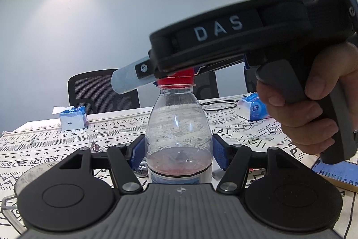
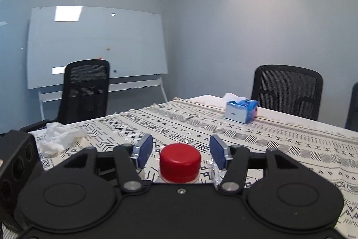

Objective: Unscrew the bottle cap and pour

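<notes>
A clear plastic bottle (image 1: 177, 127) with a red cap (image 1: 176, 80) stands upright on the patterned tablecloth (image 1: 56, 145), a little red liquid in its lower part. My left gripper (image 1: 178, 150) is shut on its body, the blue pads (image 1: 136, 153) pressing both sides. From the right a hand (image 1: 313, 109) holds my right gripper over the cap, its near finger (image 1: 126, 80) jutting past it. In the right wrist view the red cap (image 2: 180, 161) sits between the blue pads (image 2: 145, 150) of my right gripper (image 2: 181, 146). Gaps show on both sides, so it is open.
Blue tissue boxes (image 1: 72, 118) (image 1: 254, 108) stand further back on the table, one also in the right wrist view as a tissue box (image 2: 240, 110). A crumpled tissue (image 2: 59, 138) lies left. A clear cup (image 1: 22, 178) sits lower left, a lit screen (image 1: 335, 174) lower right. Black chairs (image 2: 288, 91) ring the table.
</notes>
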### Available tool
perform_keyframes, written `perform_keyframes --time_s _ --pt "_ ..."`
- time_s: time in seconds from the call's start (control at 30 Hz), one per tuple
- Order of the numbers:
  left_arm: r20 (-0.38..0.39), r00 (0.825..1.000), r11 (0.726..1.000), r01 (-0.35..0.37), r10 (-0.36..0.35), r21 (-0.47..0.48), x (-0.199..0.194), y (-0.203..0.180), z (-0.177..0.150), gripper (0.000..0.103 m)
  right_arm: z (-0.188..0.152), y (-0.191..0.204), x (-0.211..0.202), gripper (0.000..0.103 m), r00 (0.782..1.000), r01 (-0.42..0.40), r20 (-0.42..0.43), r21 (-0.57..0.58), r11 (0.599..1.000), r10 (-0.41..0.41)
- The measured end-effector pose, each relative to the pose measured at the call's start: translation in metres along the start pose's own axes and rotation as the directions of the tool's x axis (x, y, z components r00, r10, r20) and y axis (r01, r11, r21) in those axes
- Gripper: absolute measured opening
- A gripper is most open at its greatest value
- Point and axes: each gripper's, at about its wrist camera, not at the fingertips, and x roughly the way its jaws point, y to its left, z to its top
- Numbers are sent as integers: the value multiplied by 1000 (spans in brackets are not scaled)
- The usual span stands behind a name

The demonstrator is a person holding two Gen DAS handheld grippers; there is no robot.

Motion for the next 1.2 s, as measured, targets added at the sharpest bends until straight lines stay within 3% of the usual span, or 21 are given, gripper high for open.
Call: perform_keyframes --time_s 0.07,0.23,0.3,0.33,0.43,0.53,0.63,0.7,0.83,0.93,1.0,1.07,1.2 --pt "3 1000 1000 -4 4 -1 0 -1 0 59 1 3 -1 64 999 41 -6 28 999 -41" --pt "5 1000 1000 -12 12 7 -2 -5 -2 59 1 11 -2 63 990 144 -1 26 989 -144" --pt "4 1000 1000 -9 9 6 -2 -4 -1 60 -1 10 1 40 989 148 -15 23 989 -147" --pt "3 1000 1000 -10 10 5 -2 -4 -2 60 -2 10 3 34 991 130 -22 19 991 -129" --pt "-1 1000 1000 -13 13 6 -3 -3 -1 60 -5 9 3 34 996 89 -13 -6 996 -89" --pt "-12 1000 1000 -12 12 -10 -2 2 -1 60 -8 0 4 34 999 -35 -2 -64 997 35" --pt "-15 1000 1000 -1 1 -10 -4 2 -1 59 -12 -17 4 34 981 -192 14 -137 972 195" --pt "-14 1000 1000 -2 2 -4 -4 -1 -1 59 -10 -25 4 34 968 -250 4 -125 960 252" --pt "-11 1000 1000 0 0 5 -5 -3 -2 59 -7 -18 0 37 976 -219 -21 -123 968 218" --pt "-12 1000 1000 -4 4 4 -4 -4 -1 59 -6 -9 -4 50 981 -195 -25 -119 973 193" --pt "-12 1000 1000 -9 9 3 -3 -4 -1 59 -5 -6 -6 54 984 -177 -20 -109 978 176" --pt "-11 1000 1000 -12 12 2 -2 -4 -1 59 -2 -4 -6 64 991 -131 -17 -80 988 130" --pt "-12 1000 1000 -13 13 -2 -1 -2 -1 59 1 -5 -2 66 999 -36 -26 1 999 37"
